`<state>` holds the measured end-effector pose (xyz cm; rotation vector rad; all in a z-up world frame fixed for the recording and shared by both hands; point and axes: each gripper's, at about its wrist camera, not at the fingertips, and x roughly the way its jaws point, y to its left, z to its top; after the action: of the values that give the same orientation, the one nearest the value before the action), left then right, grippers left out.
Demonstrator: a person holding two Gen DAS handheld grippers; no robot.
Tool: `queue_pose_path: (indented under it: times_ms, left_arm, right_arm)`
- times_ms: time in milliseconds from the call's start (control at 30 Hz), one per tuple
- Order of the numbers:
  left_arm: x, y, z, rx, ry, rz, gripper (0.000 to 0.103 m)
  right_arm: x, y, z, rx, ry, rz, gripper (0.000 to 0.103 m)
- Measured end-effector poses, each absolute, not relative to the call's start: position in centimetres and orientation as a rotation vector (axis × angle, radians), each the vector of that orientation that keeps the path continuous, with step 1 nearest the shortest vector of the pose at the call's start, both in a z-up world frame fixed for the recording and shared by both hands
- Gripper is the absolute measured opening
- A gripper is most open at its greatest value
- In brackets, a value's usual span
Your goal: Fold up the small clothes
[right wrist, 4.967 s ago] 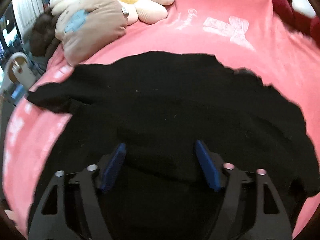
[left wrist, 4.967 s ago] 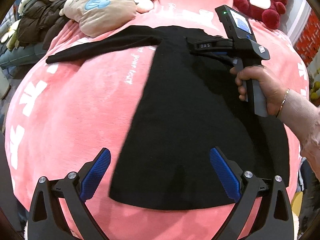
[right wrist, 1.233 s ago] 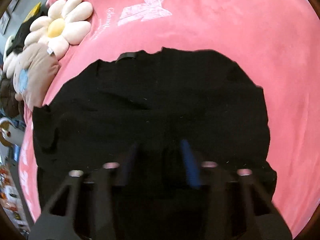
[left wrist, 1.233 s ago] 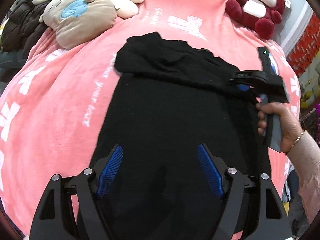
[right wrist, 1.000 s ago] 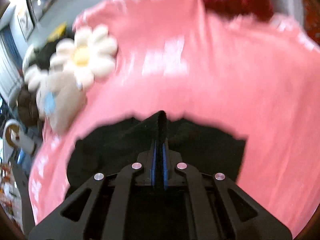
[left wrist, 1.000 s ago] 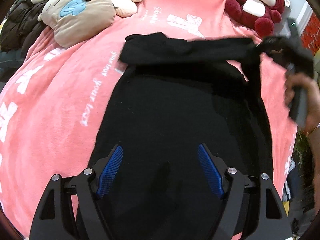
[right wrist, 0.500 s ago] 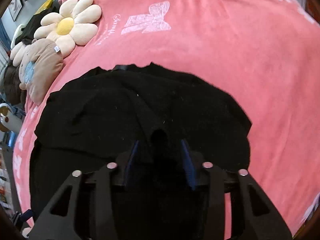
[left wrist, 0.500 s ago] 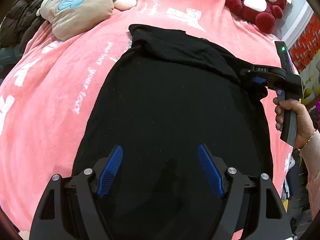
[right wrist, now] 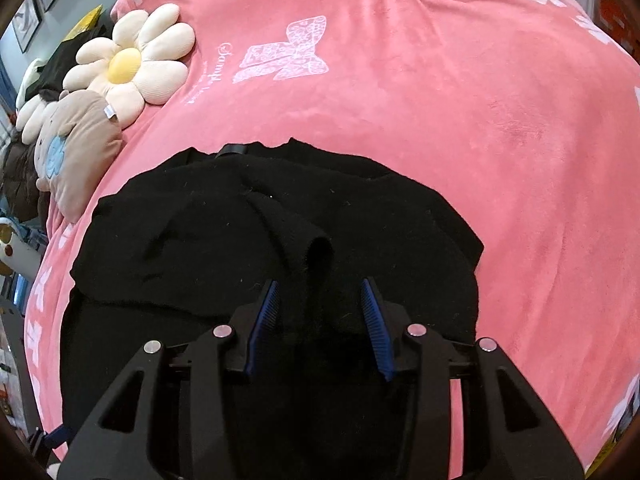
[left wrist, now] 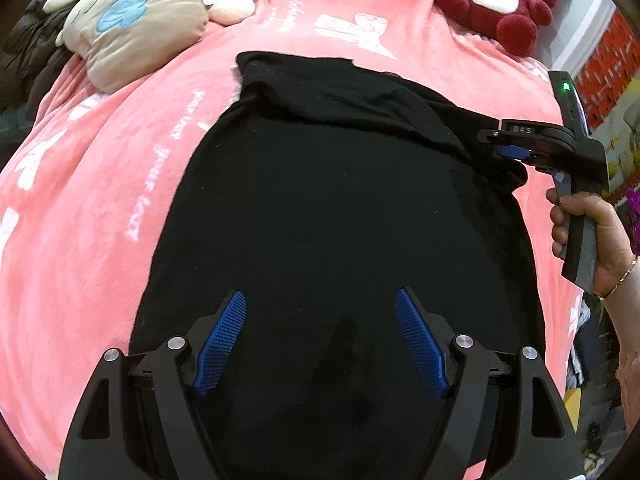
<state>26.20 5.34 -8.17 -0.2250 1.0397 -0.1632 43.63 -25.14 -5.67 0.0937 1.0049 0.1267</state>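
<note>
A black top (left wrist: 320, 200) lies flat on the pink blanket (left wrist: 80, 200). One sleeve (left wrist: 340, 92) is folded across its upper part toward the right edge. My left gripper (left wrist: 320, 292) hovers open over the lower body of the top, with nothing between its pads. My right gripper (left wrist: 508, 148), held by a hand (left wrist: 592, 232), sits at the top's right shoulder. In the right wrist view my right gripper (right wrist: 320, 281) stands open, and the sleeve cuff (right wrist: 316, 248) rests loose between and just ahead of the pads, which do not press it.
A red plush bear (left wrist: 504, 0) sits at the far right of the bed. A beige plush pillow (left wrist: 132, 28) and a flower cushion (right wrist: 128, 64) lie at the far left, with dark jackets (left wrist: 24, 64) beyond them. Pink blanket surrounds the top.
My right gripper, shut on the sleeve cuff a second ago, came down onto the top's right side and opened, leaving the cuff lying there. My left gripper stayed put.
</note>
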Motion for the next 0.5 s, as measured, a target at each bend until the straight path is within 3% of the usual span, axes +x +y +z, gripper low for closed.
queue_pose_path:
  times_ms: [100,200,500]
  left_arm:
    - [26.9,4.5,-7.7,-0.205,1.020,-0.180,0.074]
    - [28.0,3.6,-7.2,-0.194,1.001,-0.188,0.074]
    - [32.0,0.5,-5.8,-0.171,0.941,-0.232,0.078]
  right_arm:
    - [43.5,-25.2,-5.6,0.092,0.998,0.134,0.041]
    - [43.0,-25.6,-5.1,0.070,0.971,0.131,0.030]
    - [39.4,-29.0,-5.3,0.218,0.994,0.156,0.037]
